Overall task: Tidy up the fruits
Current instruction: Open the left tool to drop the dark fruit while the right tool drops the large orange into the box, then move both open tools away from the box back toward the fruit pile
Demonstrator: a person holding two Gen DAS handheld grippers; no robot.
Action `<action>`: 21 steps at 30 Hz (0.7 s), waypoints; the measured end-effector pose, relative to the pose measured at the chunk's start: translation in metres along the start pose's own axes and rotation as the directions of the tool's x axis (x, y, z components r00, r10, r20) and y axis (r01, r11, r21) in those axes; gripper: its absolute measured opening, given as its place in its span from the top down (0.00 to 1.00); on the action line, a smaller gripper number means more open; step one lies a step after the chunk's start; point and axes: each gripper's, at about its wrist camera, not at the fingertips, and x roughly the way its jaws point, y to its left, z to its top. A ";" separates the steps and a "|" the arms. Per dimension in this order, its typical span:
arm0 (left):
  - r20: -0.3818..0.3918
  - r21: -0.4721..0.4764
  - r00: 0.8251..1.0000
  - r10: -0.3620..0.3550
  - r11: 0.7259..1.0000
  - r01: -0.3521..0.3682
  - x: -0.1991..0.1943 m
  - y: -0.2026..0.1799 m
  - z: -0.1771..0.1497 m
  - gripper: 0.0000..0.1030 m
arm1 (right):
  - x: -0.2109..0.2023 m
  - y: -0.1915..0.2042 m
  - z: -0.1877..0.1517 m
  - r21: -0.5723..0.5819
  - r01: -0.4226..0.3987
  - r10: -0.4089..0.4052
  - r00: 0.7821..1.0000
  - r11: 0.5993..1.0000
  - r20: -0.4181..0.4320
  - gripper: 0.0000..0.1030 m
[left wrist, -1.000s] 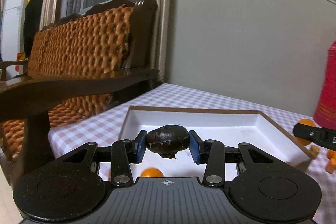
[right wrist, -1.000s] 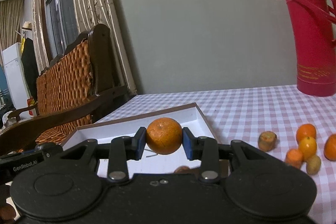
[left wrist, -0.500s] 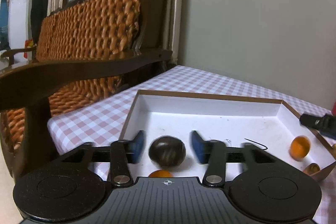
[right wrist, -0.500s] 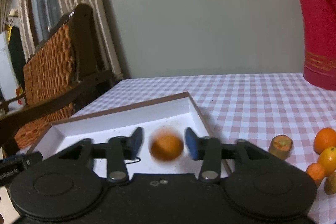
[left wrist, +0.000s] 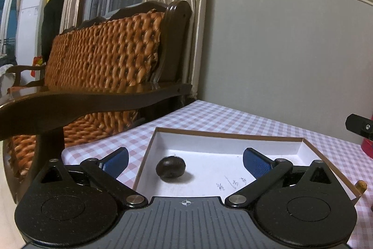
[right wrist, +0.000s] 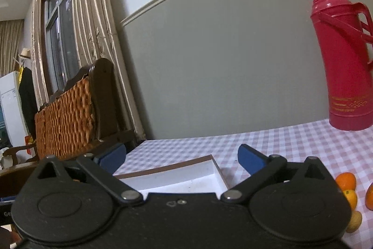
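Left wrist view: the left gripper (left wrist: 185, 161) hangs over the near edge of the tray (left wrist: 233, 135), jaws opening wide with nothing pressed between the pads. The dark fruit (left wrist: 170, 166) lies free on the tray floor, just ahead, nearer the left pad, its long axis running across.

Right wrist view: the right gripper (right wrist: 181, 156) is likewise opening and holds nothing; only the tray's far corner shows ahead. The loose oranges (right wrist: 346, 180) sit on the worktop (right wrist: 291, 141) right of the tray, nearest this hand, so I'd expect it to fetch next.
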 end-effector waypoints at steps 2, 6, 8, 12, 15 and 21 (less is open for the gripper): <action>-0.010 -0.007 1.000 0.000 1.000 0.000 0.002 0.002 0.000 0.00 | 0.000 0.000 -0.001 -0.003 -0.004 0.004 1.000 1.000 -0.006 0.06; -0.023 -0.001 1.000 0.008 1.000 -0.008 0.003 0.002 -0.001 0.00 | -0.005 0.003 -0.003 -0.022 -0.002 0.001 1.000 1.000 -0.008 0.06; -0.028 0.004 1.000 0.013 1.000 -0.013 0.004 0.002 -0.002 0.00 | -0.005 0.005 -0.003 -0.030 -0.007 0.007 1.000 1.000 -0.012 0.06; -0.046 0.010 0.999 0.016 1.000 -0.015 0.005 0.001 -0.004 0.00 | -0.005 0.006 -0.007 -0.030 -0.029 0.027 0.998 0.999 -0.056 0.06; -0.061 0.022 0.998 0.017 1.000 -0.015 0.006 -0.002 -0.007 0.00 | -0.007 0.007 -0.011 -0.038 -0.036 0.032 0.995 0.999 -0.093 0.06; -0.109 0.052 0.994 0.015 0.999 -0.010 0.006 -0.012 -0.012 0.00 | -0.019 0.013 -0.017 -0.088 -0.073 0.061 0.989 0.993 -0.137 0.06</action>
